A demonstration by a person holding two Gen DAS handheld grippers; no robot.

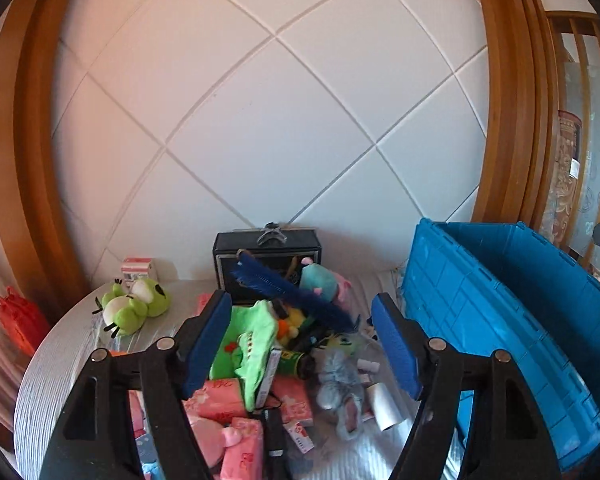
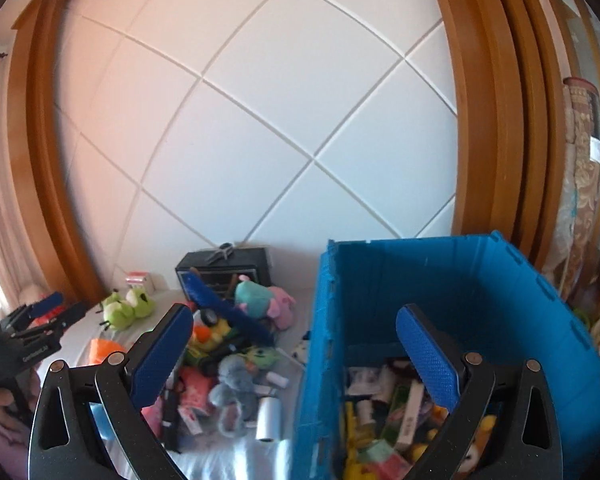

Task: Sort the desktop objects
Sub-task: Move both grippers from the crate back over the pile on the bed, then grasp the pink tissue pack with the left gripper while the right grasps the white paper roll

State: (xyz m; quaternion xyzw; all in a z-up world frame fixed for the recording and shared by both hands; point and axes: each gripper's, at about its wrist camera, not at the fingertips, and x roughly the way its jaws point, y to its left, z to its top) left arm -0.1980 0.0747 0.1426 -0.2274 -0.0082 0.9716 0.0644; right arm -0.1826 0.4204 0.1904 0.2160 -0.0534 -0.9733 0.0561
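My left tongs [image 1: 300,340] stood wide and empty, pink packets [image 1: 236,420] and a green plush [image 1: 244,344] between their jaws. My right tongs [image 2: 296,360] gaped too, holding nothing, straddling the blue crate's [image 2: 480,280] near wall.

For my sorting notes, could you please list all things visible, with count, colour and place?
frog plush: one, green, table's left.
black box: one, by the wall.
brush: one, dark blue, atop the pile.
tissue packs: several, pink, pile's front.
grey plush: one, pile's right.
white roll: one, beside the crate.
crate: one, blue, right, partly filled.
left gripper: jaws open, empty.
right gripper: jaws open, empty.
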